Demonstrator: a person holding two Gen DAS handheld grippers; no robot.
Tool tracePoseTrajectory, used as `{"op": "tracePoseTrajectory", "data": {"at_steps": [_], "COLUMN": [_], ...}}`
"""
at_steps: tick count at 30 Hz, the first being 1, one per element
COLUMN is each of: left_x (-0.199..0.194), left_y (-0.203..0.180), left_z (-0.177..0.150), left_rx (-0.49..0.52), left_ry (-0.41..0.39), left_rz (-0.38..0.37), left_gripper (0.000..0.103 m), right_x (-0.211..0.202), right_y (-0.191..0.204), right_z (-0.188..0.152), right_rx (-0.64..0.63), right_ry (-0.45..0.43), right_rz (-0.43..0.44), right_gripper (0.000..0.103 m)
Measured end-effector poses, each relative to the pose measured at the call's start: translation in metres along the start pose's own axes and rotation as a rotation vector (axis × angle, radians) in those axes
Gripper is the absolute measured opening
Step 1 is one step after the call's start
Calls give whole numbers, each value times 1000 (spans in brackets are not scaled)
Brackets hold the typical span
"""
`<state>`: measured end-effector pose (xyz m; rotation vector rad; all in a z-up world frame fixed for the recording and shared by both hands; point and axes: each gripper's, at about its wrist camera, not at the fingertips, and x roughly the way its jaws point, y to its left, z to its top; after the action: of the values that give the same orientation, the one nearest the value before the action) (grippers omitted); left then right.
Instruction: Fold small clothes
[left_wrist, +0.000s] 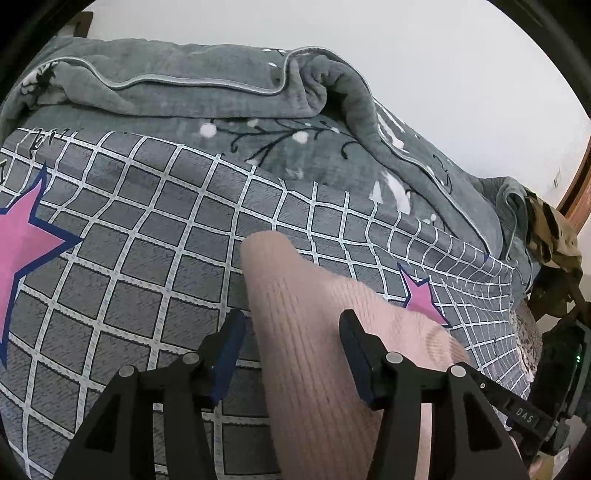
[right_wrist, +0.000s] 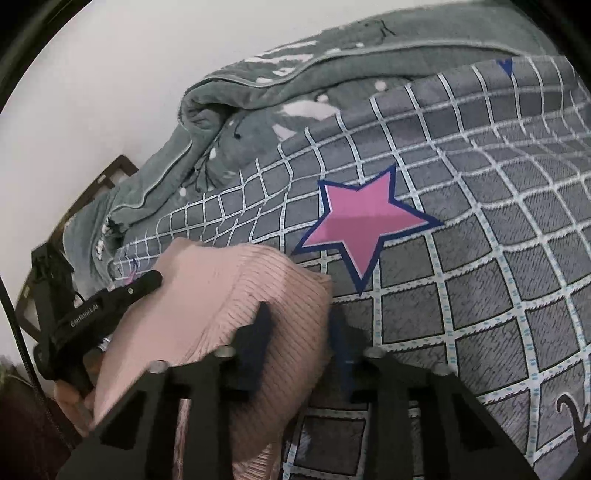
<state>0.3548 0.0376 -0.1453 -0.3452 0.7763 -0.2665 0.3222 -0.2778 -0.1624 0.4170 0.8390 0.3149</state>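
A pink ribbed knit garment (left_wrist: 306, 295) lies on a grey checked bedsheet (left_wrist: 147, 221) printed with pink stars. My left gripper (left_wrist: 291, 347) is open and straddles the garment. Its left finger stands clear of the cloth's edge, and its right finger is over the cloth. In the right wrist view the same pink garment (right_wrist: 207, 280) is humped up in a fold. My right gripper (right_wrist: 299, 336) is shut on its near right edge, with cloth filling the gap between the jaws. The left gripper's black body (right_wrist: 107, 299) lies across the garment's left side.
A grey fleece blanket (left_wrist: 221, 85) is bunched along the back of the bed against a white wall. Some camouflage-patterned cloth (left_wrist: 550, 236) hangs at the right edge. A large pink star (right_wrist: 365, 225) sits just beyond the garment. A dark frame (right_wrist: 110, 173) stands at the left.
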Motion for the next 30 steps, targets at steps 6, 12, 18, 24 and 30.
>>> {"op": "tracePoseTrajectory", "data": {"at_steps": [6,12,18,24,30], "left_x": [-3,-2,0,4,5], "left_y": [0,-1,-2,2,1], "left_z": [1,0,0,1,0], "left_rx": [-3,-4,3,-16,-2], "left_ry": [-7,4,14,29,27], "left_rz": [-7,-10,4,14,28], "left_gripper": [51,51,52,52,52], "right_x": [-22,4,-6,-17,-31], "right_y": [15,12,9,12,21], "right_z": [-1,-1,-1,0,-1], "right_rx": [-84,-89,-70,-67,-123], "right_ry": [-151,-33,-79,-112,-167], "right_rz": [-43,-90,-81,-91,-129], "right_gripper": [11,22,37,38,40]}}
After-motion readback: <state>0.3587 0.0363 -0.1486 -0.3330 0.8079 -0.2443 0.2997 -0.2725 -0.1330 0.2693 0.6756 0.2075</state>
